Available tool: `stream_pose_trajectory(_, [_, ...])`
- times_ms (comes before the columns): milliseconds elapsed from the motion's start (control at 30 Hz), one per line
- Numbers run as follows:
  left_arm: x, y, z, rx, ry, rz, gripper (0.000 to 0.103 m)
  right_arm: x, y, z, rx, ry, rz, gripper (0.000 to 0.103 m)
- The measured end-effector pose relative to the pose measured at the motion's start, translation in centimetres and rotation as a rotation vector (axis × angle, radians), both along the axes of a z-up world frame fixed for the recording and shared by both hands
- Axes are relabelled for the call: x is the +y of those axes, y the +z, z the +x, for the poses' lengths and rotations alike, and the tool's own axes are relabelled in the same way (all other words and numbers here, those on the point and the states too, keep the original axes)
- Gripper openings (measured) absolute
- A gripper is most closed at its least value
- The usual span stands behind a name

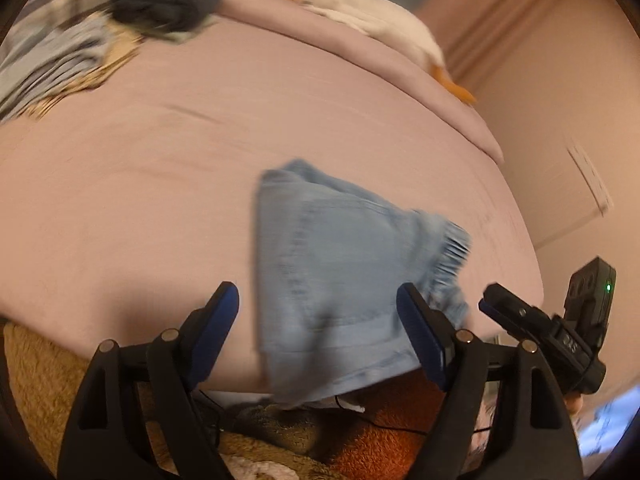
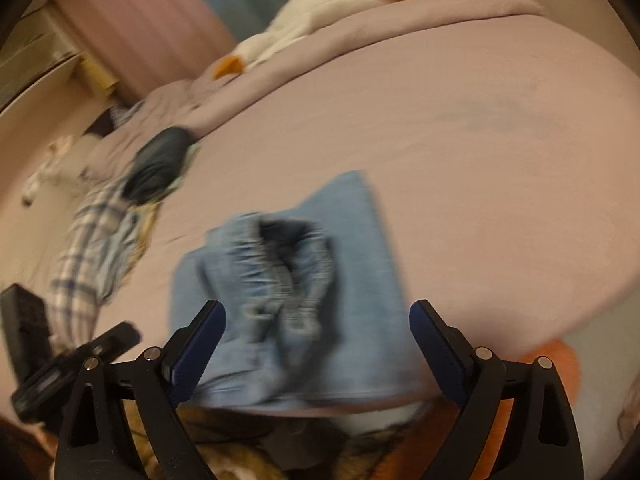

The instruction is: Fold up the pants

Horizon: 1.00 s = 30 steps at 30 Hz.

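Note:
Light blue denim pants [image 1: 340,280] lie bunched and folded at the near edge of a pink bed [image 1: 160,184]. In the right wrist view the pants [image 2: 296,288] show a gathered waistband on top. My left gripper [image 1: 320,304] is open, hovering above the pants' near edge, empty. My right gripper [image 2: 316,320] is open above the same pants, empty. The right gripper also shows at the right in the left wrist view [image 1: 536,320]. Both views are blurred by motion.
A plaid shirt [image 1: 52,56] and a dark garment [image 1: 164,0] lie at the bed's far left. A white goose plush [image 1: 372,16] lies on the folded duvet at the far side. Brown and orange fleece [image 1: 380,432] lies below the bed's near edge.

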State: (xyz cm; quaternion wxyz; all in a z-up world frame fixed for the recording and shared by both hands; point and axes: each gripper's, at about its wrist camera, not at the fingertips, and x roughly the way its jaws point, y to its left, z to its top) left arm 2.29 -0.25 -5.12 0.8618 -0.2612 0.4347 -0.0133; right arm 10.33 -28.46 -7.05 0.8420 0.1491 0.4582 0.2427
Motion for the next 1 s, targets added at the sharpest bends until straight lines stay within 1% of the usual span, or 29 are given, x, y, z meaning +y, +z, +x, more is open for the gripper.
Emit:
stream_pose_trajectory(67, [0.8, -0.2, -1.1, 0.007, 0.038, 0.008, 0.081, 1.4, -0.3, 0.6, 0.008, 0.043, -0.007, 0.097])
stream_pose_trajectory(167, [1.8, -0.3, -1.9, 0.011, 0.062, 0.009, 0.081, 3.2, -1.4, 1.5, 0.024, 0.07, -0.045, 0.098])
stream_pose_trajectory(233, [2.5, -0.5, -1.9, 0.019, 0.082, 0.008, 0.081, 4.1, -2.5, 2.0, 0.062, 0.084, -0.033, 0.098])
stream_pose_trajectory(300, [2.9, -0.7, -2.1, 0.025, 0.092, 0.005, 0.081, 4.9, -4.2, 2.8, 0.123, 0.094, -0.035, 0.097])
stream_pose_trajectory(333, [3.1, -0.8, -2.0, 0.026, 0.091, 0.0, 0.081, 4.9, -4.6, 2.7, 0.134, 0.086, -0.046, 0.093])
stream_pose_trajectory(367, [3.1, -0.9, -1.9, 0.025, 0.088, -0.008, 0.081, 5.0, -4.9, 2.6, 0.115, 0.073, -0.062, 0.084])
stream_pose_trajectory(400, [3.1, -1.0, -1.8, 0.027, 0.088, -0.018, 0.081, 5.2, -4.8, 2.2, 0.086, 0.07, -0.082, 0.079])
stream_pose_trajectory(433, [3.2, -1.1, -1.8, 0.029, 0.088, -0.026, 0.081, 5.4, -4.6, 2.1, 0.073, 0.076, -0.084, 0.066])
stream_pose_trajectory(467, [3.1, -1.2, -1.7, 0.034, 0.088, -0.035, 0.081, 5.5, -4.6, 2.1, 0.08, 0.083, -0.066, 0.045])
stream_pose_trajectory(533, [3.0, -1.3, -1.4, 0.037, 0.082, -0.044, 0.081, 5.4, -4.3, 2.5, 0.096, 0.082, -0.042, 0.04])
stream_pose_trajectory(567, [2.9, -1.2, -1.4, 0.035, 0.076, -0.045, 0.081, 5.2, -3.9, 2.3, 0.089, 0.08, -0.03, 0.036])
stream_pose_trajectory(600, [2.8, -1.1, -1.3, 0.032, 0.072, -0.043, 0.081, 5.0, -3.2, 2.2, 0.076, 0.081, -0.014, 0.035])
stream_pose_trajectory(667, [2.6, -0.7, -1.3, 0.024, 0.066, -0.039, 0.081, 4.2, -1.2, 1.5, 0.016, 0.069, 0.022, 0.031])
stream_pose_trajectory(733, [2.6, -0.5, -1.2, 0.009, 0.061, -0.037, 0.08, 3.1, 0.7, 0.7, -0.046, 0.051, 0.062, 0.03])
stream_pose_trajectory(767, [2.6, -0.4, -1.0, 0.002, 0.059, -0.034, 0.08, 2.5, 1.3, 0.5, -0.063, 0.038, 0.063, 0.03])
stream_pose_trajectory(867, [2.4, -0.3, -0.3, -0.004, 0.062, -0.011, 0.079, 1.8, 0.7, 0.6, -0.065, -0.008, -0.002, 0.03])
stream_pose_trajectory(933, [2.0, -0.4, 0.3, -0.001, 0.047, 0.005, 0.079, 1.0, -1.2, 1.2, -0.01, -0.037, -0.01, 0.03])
stream_pose_trajectory(1000, [1.4, -0.6, 1.2, 0.008, 0.018, 0.021, 0.078, 0.9, -2.7, 1.5, 0.026, -0.054, -0.026, 0.029])
